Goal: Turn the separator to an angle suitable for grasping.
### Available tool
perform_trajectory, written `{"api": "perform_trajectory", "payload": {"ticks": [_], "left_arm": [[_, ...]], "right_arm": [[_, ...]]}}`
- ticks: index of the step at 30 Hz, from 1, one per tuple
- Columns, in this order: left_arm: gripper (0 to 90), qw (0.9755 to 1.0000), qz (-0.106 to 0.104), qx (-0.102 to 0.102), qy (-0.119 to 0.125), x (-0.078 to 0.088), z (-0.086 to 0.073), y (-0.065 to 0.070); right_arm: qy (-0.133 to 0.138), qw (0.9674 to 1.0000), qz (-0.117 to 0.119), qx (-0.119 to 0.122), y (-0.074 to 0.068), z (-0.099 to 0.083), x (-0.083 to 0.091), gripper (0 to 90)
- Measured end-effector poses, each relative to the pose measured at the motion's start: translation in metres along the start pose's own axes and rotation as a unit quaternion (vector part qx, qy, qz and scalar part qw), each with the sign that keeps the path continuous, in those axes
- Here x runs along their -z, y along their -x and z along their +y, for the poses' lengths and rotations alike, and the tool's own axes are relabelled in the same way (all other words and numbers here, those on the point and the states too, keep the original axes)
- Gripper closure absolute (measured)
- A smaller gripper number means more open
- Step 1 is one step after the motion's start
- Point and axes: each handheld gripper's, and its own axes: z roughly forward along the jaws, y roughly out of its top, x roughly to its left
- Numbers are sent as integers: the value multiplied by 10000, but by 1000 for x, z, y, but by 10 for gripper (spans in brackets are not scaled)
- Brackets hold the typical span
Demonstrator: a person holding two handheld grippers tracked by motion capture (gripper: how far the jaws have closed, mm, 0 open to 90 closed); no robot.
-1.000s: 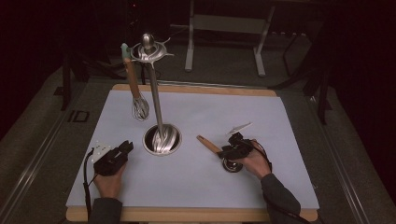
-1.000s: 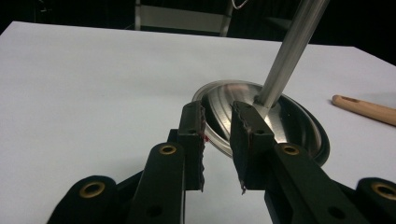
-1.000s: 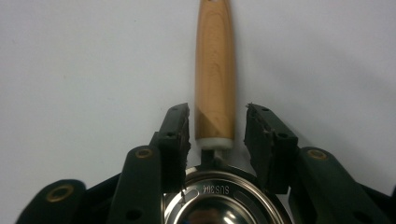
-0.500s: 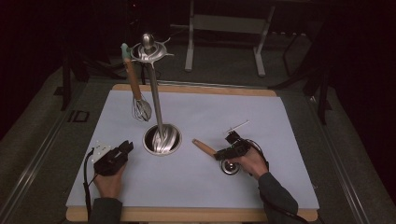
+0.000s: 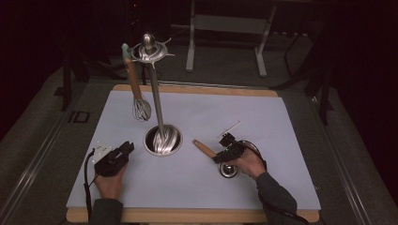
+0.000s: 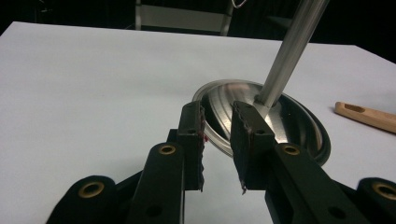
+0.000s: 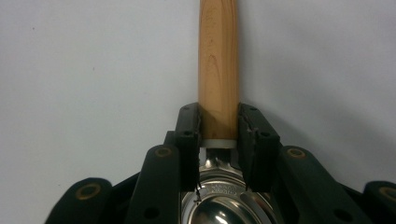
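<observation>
The right gripper (image 7: 219, 135) has been sliding left with its jaws closing, and is now pinching the ladle's wooden handle (image 7: 218, 70) on the white mat (image 5: 281, 122). The left gripper (image 6: 218, 140) is resting half-spread, empty, beside the stand's base (image 6: 289, 126).

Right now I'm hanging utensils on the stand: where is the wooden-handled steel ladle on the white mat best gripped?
Grip the wooden-handled steel ladle on its straight round handle just above the metal collar, coming from the bowl end with a finger on either side. The right gripper has just been closing there; the handle lies flat, sides exposed.
</observation>
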Motion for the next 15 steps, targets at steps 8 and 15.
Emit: {"api": "perform_trajectory", "payload": {"ticks": [8,15], "left_arm": [[748,10000,1,-9,7,0,0,0],[746,10000,6,-1,5,0,0,0]], "right_arm": [[116,9997,-77,208,-5,0,4,711],[238,9987,-58,450,-11,4,12,711]]}}
